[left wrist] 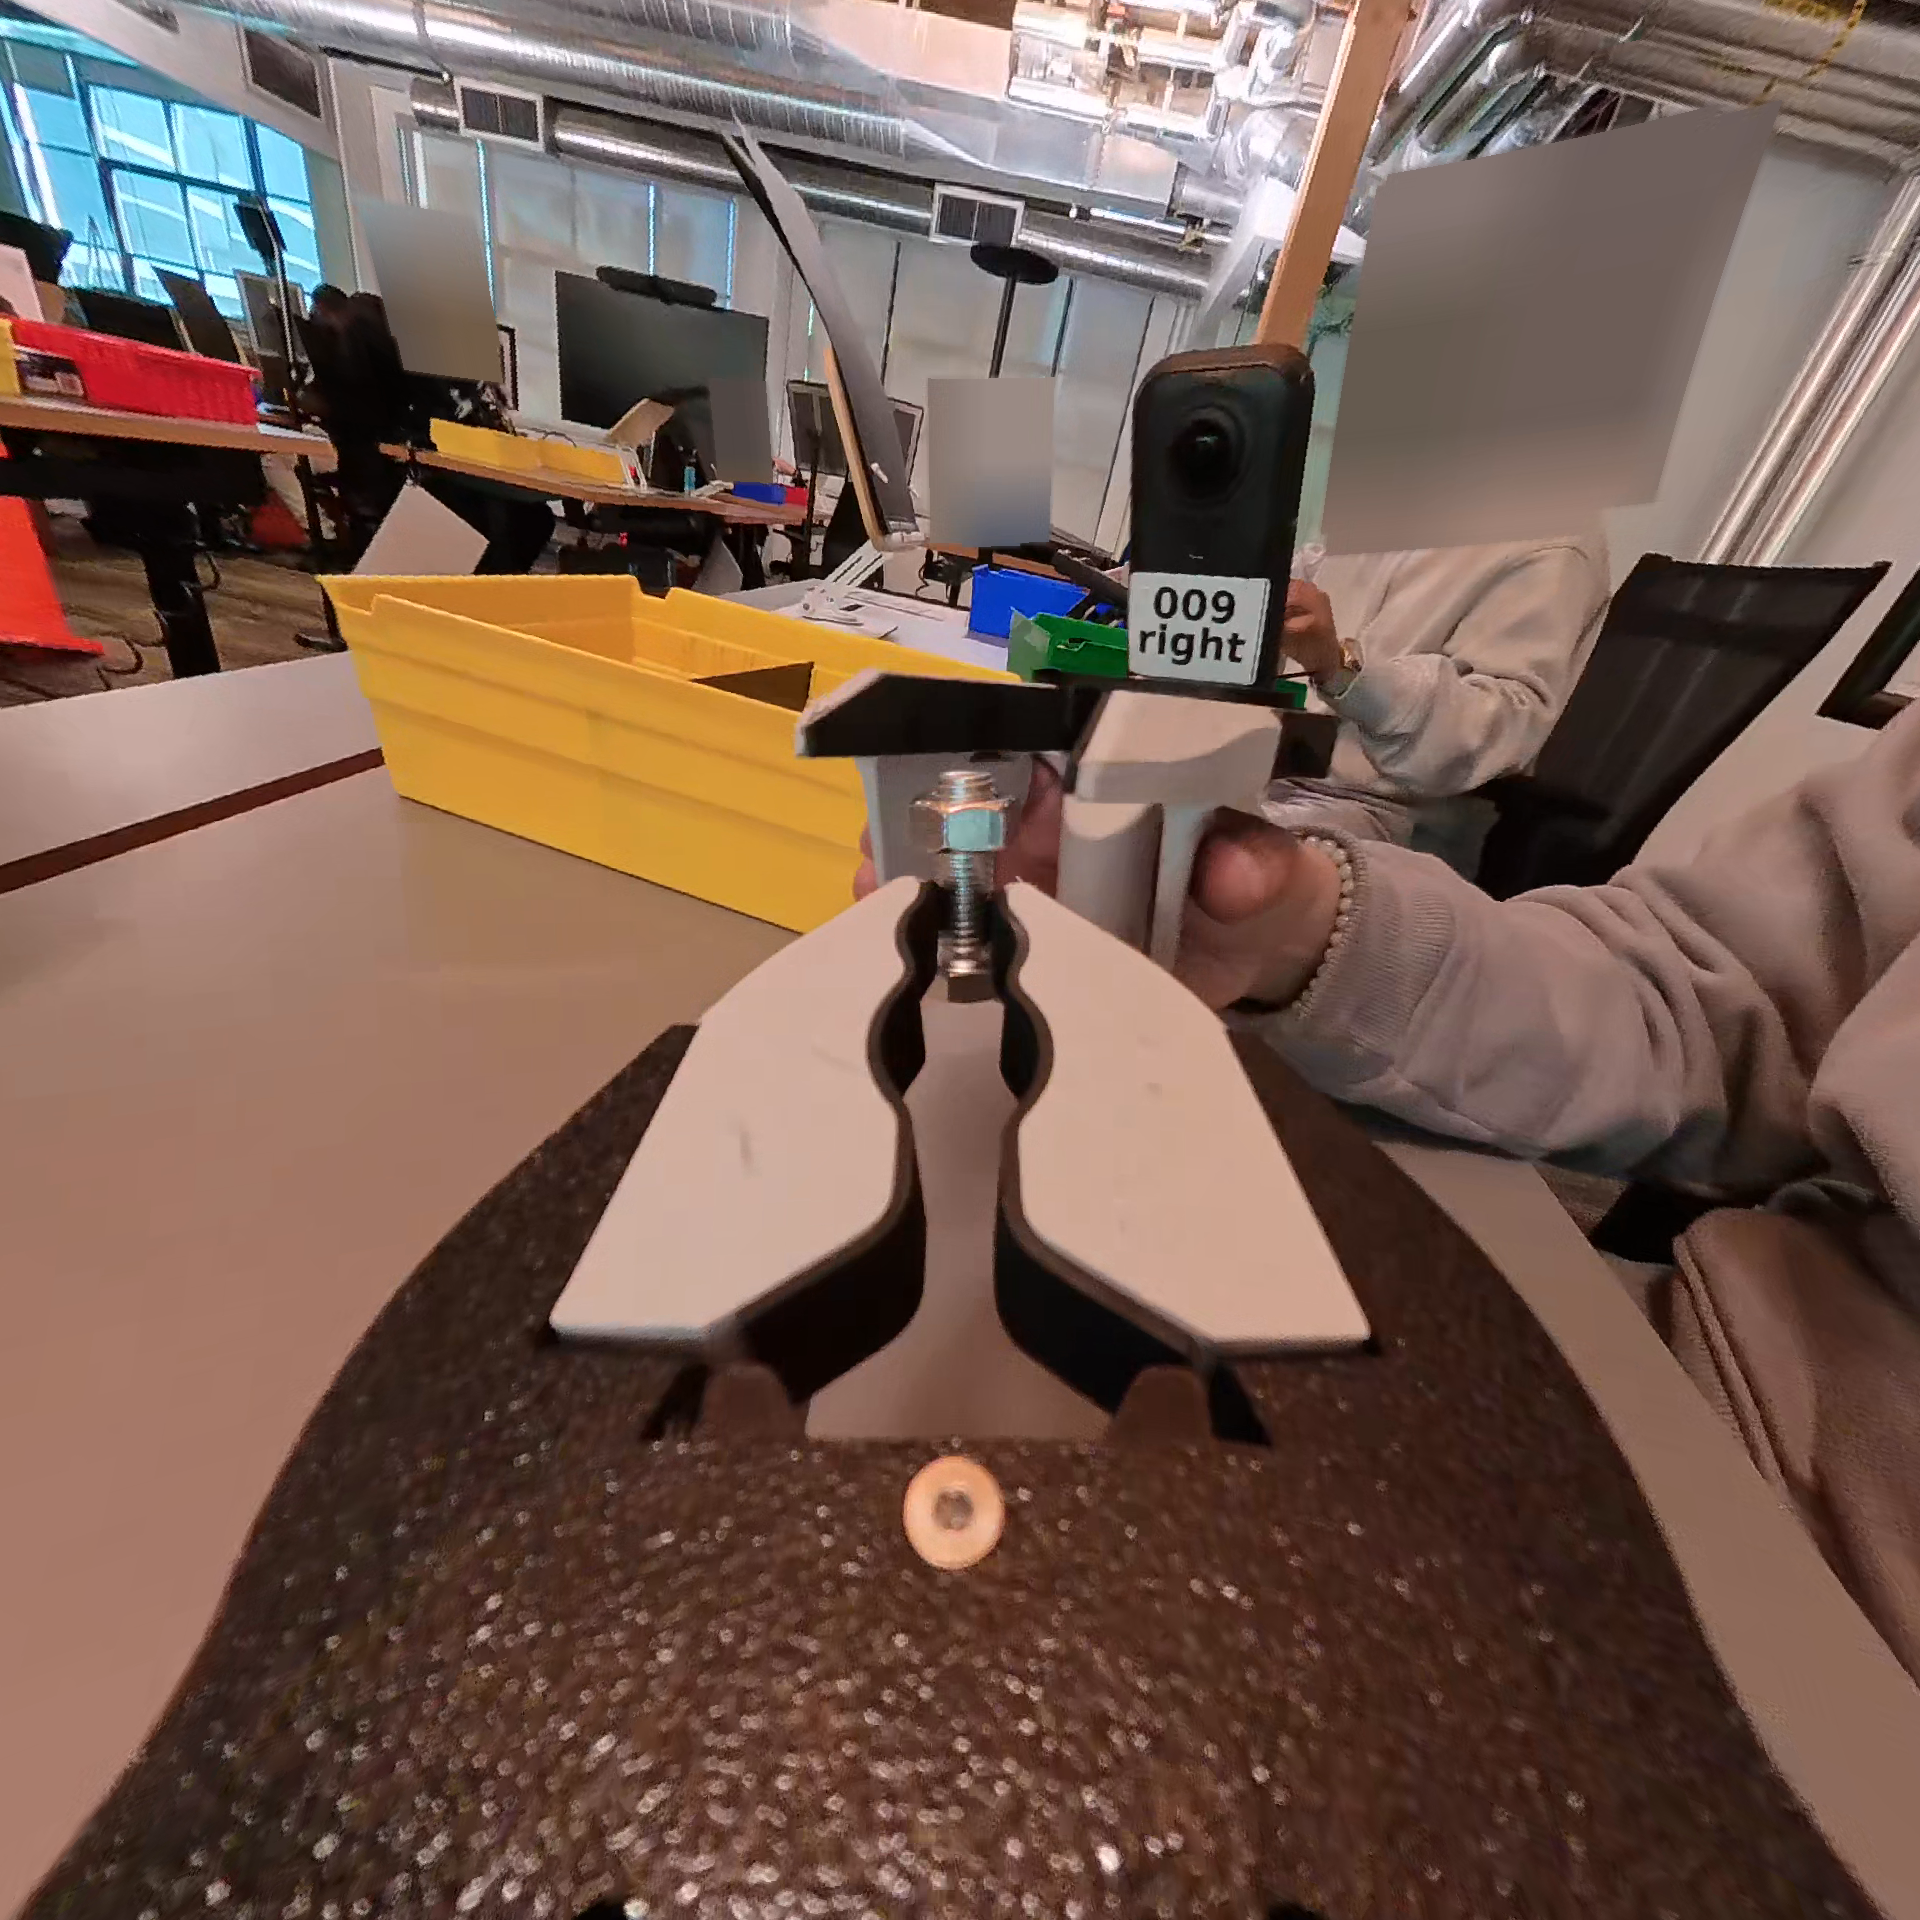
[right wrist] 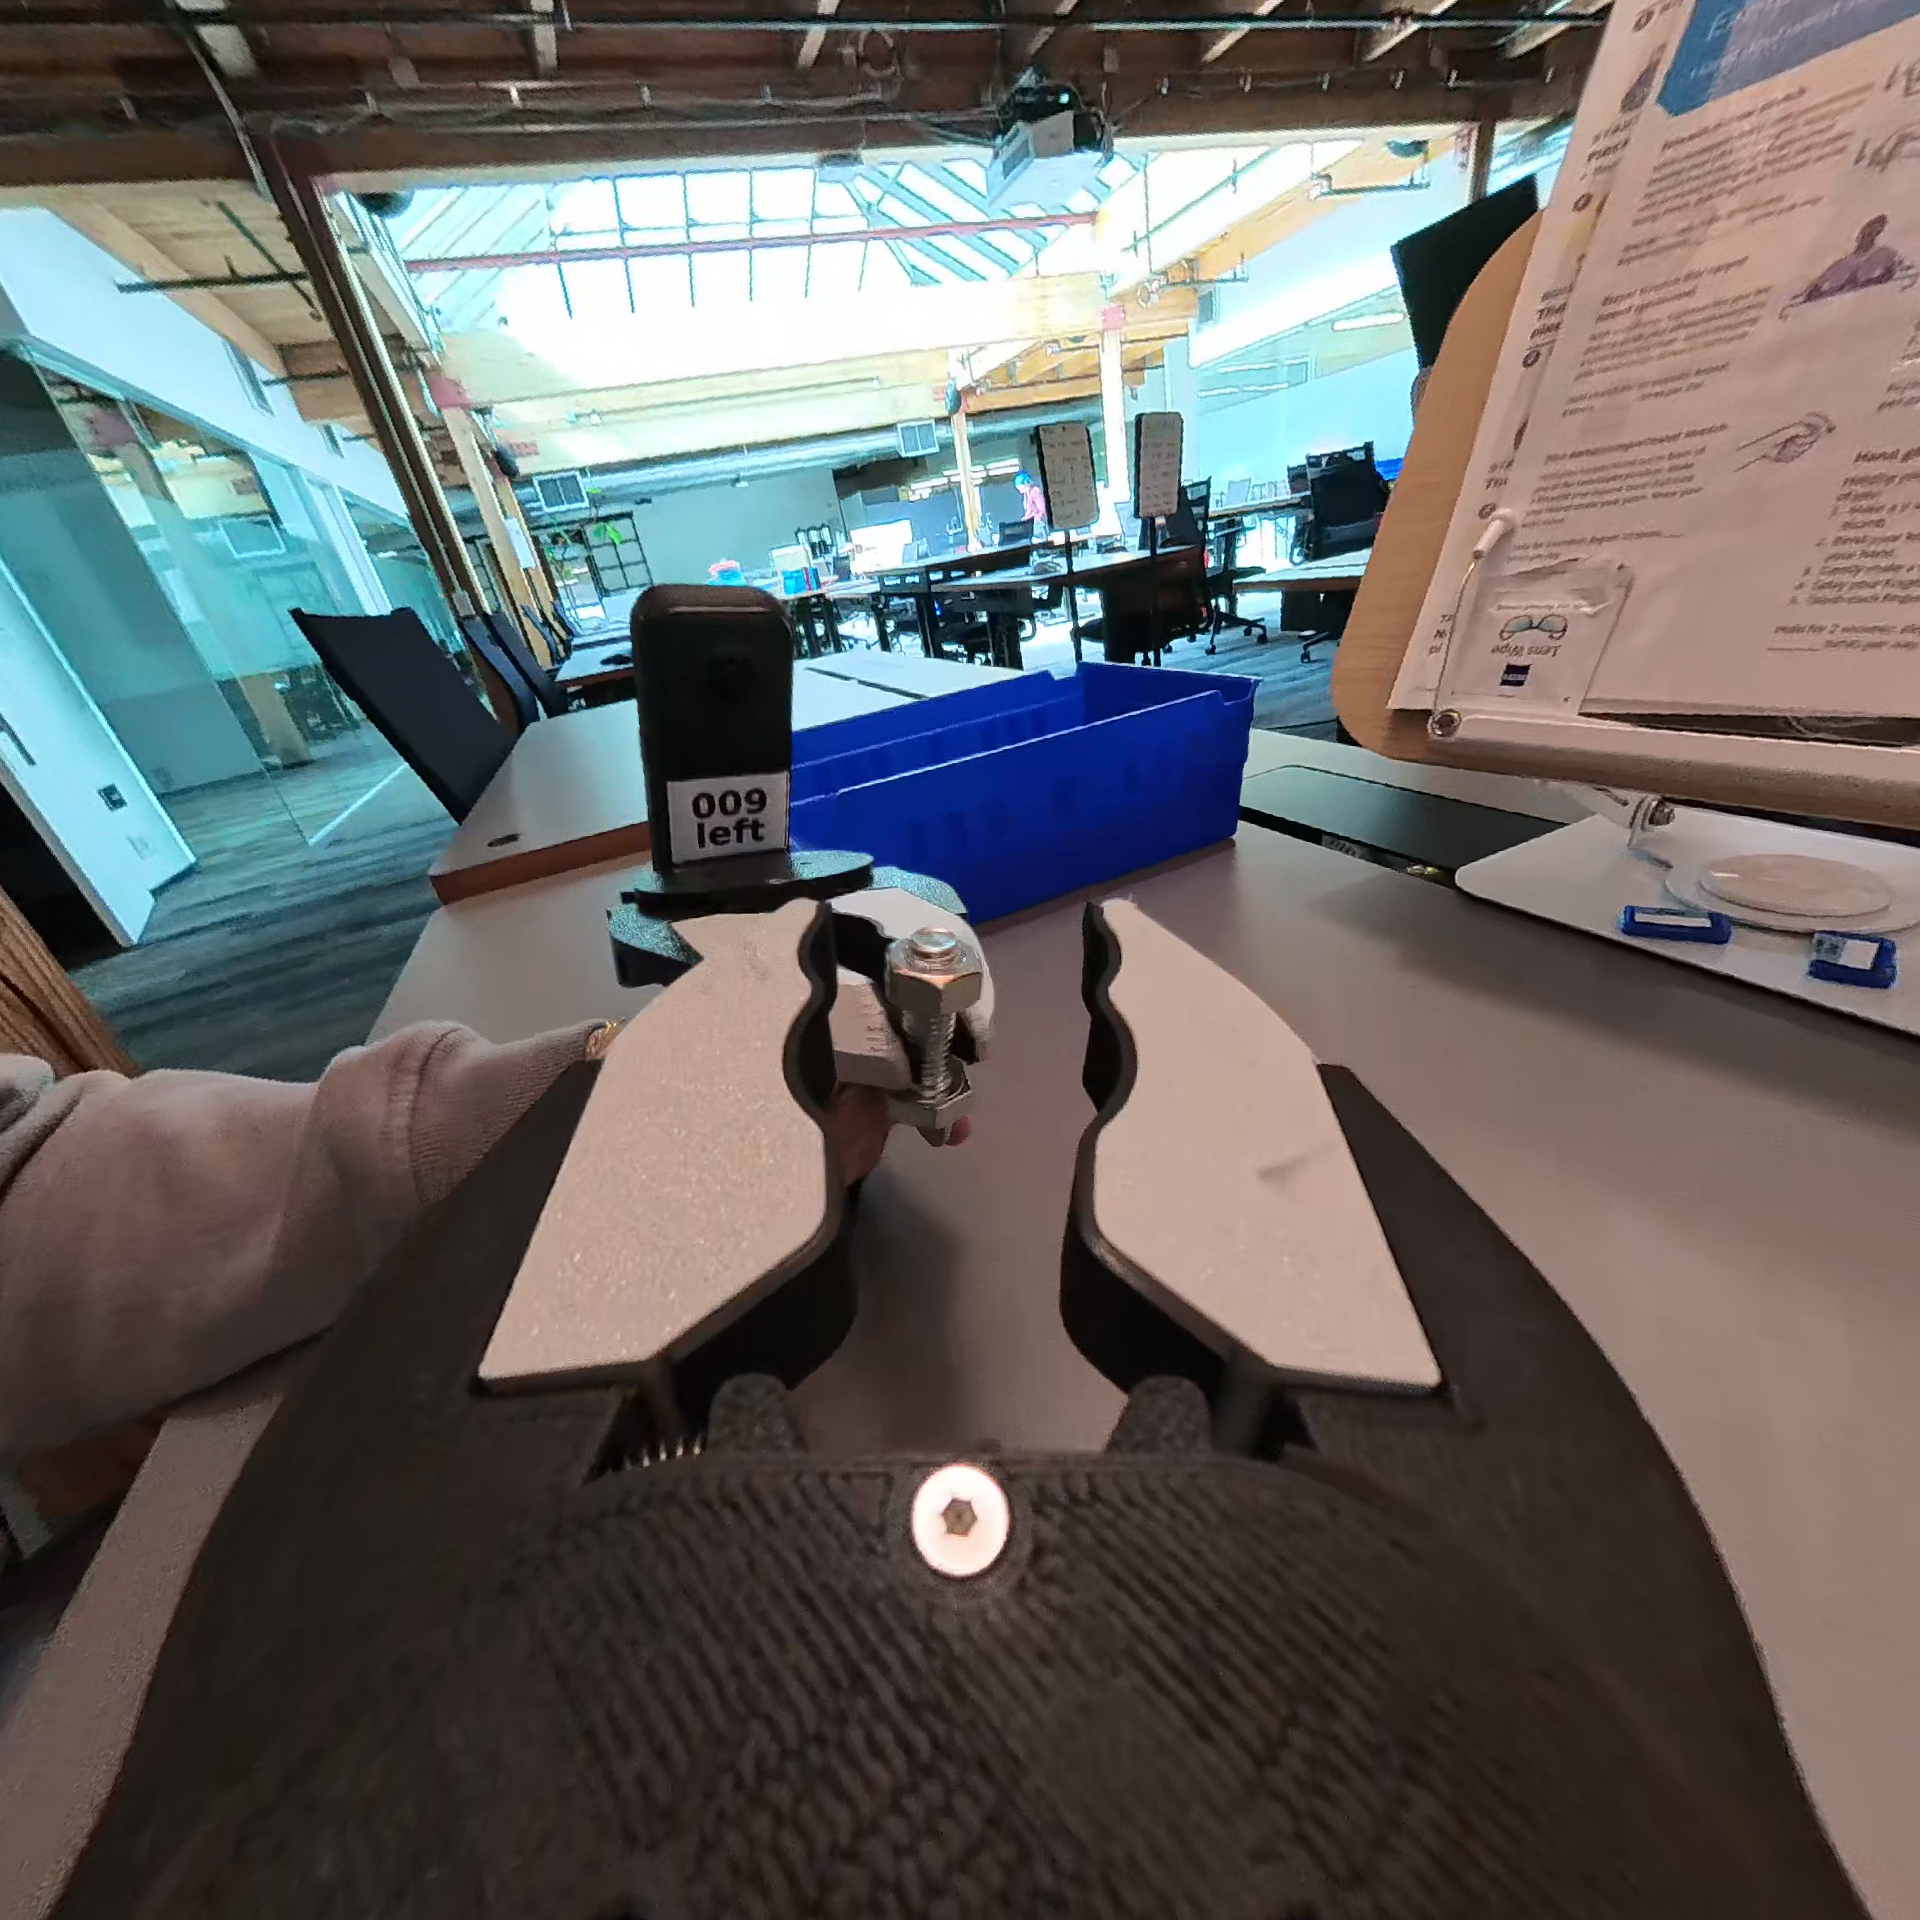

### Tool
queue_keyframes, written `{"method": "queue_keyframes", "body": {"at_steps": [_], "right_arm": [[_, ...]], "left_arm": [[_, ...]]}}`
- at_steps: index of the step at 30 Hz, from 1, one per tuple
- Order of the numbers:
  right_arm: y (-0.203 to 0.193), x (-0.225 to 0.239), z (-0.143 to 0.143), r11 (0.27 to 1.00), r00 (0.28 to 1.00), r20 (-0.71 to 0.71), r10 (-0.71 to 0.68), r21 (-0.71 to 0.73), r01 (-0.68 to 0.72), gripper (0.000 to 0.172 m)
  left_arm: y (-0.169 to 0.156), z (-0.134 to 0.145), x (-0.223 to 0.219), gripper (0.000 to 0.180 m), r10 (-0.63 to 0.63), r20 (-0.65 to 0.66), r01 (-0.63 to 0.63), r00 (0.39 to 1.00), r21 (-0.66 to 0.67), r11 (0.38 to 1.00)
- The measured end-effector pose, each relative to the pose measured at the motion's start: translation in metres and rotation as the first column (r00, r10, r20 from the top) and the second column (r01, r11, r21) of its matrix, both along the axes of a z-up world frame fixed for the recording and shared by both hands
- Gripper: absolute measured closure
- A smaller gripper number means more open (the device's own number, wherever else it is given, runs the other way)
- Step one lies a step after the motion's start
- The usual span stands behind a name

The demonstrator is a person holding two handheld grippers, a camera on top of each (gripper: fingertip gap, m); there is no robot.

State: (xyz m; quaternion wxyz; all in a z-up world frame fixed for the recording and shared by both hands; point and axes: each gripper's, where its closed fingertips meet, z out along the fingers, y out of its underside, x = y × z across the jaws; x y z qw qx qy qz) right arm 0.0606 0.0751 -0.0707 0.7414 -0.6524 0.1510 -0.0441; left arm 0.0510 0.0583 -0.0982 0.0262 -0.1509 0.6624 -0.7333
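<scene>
My left gripper (left wrist: 961, 914) is shut on the threaded shank of a silver bolt (left wrist: 964, 935) and holds it upright above the grey table (left wrist: 312, 1039). The bolt's head is at the bottom. A hex nut (left wrist: 961, 821) sits near the bolt's top. My right gripper (right wrist: 951, 982) is open. Its fingers (right wrist: 727, 1091) stand on either side of the nut (right wrist: 933, 977). The nut is close to the left finger, and there is a clear gap to the right finger. The right gripper also shows in the left wrist view (left wrist: 997, 821), held by a hand, facing my left gripper.
A yellow bin (left wrist: 582, 727) stands on the table behind the grippers. A blue bin (right wrist: 1018, 790) stands on the other side. A white stand with printed sheets (right wrist: 1714, 416) is at the right. A green bin (left wrist: 1060, 644) and a seated person in grey (left wrist: 1455, 634) are farther off. Less than 4 cm separates the two grippers' tips.
</scene>
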Motion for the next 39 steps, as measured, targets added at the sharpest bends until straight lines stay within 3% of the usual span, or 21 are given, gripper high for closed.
{"method": "queue_keyframes", "body": {"at_steps": [5, 16, 18, 19, 20, 26, 34, 39], "right_arm": [[0.004, -0.003, -0.004, 1.0, 1.0, 0.02, 0.002, -0.026, -0.002, 0.134], [0.004, -0.002, -0.004, 1.0, 1.0, 0.005, -0.01, -0.012, 0.01, 0.132], [-0.003, 0.008, -0.002, 0.999, 0.998, -0.018, -0.053, 0.004, 0.053, 0.131], [-0.011, 0.018, -0.002, 0.993, 0.992, -0.039, -0.117, 0.014, 0.118, 0.14], [-0.018, 0.025, -0.001, 0.987, 0.986, -0.055, -0.156, 0.035, 0.159, 0.135], [0.0, -0.004, 0.008, 0.999, 0.999, 0.039, -0.007, 0.039, 0.005, 0.124], [0.004, 0.0, -0.001, 0.999, 0.999, 0.029, -0.038, -0.005, 0.038, 0.13], [-0.005, 0.01, -0.001, 0.996, 0.996, 0.032, -0.087, -0.03, 0.088, 0.12]], "left_arm": [[0.006, 0.001, 0.0, 0.172, 0.021, 0.012, -0.021, 1.0, -0.03, 0.999], [0.007, 0.008, -0.004, 0.172, 0.055, 0.048, -0.052, 0.997, -0.058, 0.997], [0.015, 0.012, -0.001, 0.172, 0.079, 0.043, -0.075, 0.996, -0.092, 0.993], [0.019, 0.014, 0.0, 0.172, 0.088, 0.046, -0.083, 0.995, -0.101, 0.991], [0.022, 0.014, 0.002, 0.172, 0.101, 0.049, -0.096, 0.994, -0.099, 0.99], [0.016, 0.006, 0.004, 0.172, 0.127, 0.07, -0.124, 0.989, -0.046, 0.991], [0.003, 0.005, -0.003, 0.172, 0.11, 0.114, -0.11, 0.987, -0.009, 0.994], [0.009, 0.009, 0.003, 0.172, 0.142, 0.096, -0.139, 0.985, -0.037, 0.99]]}}
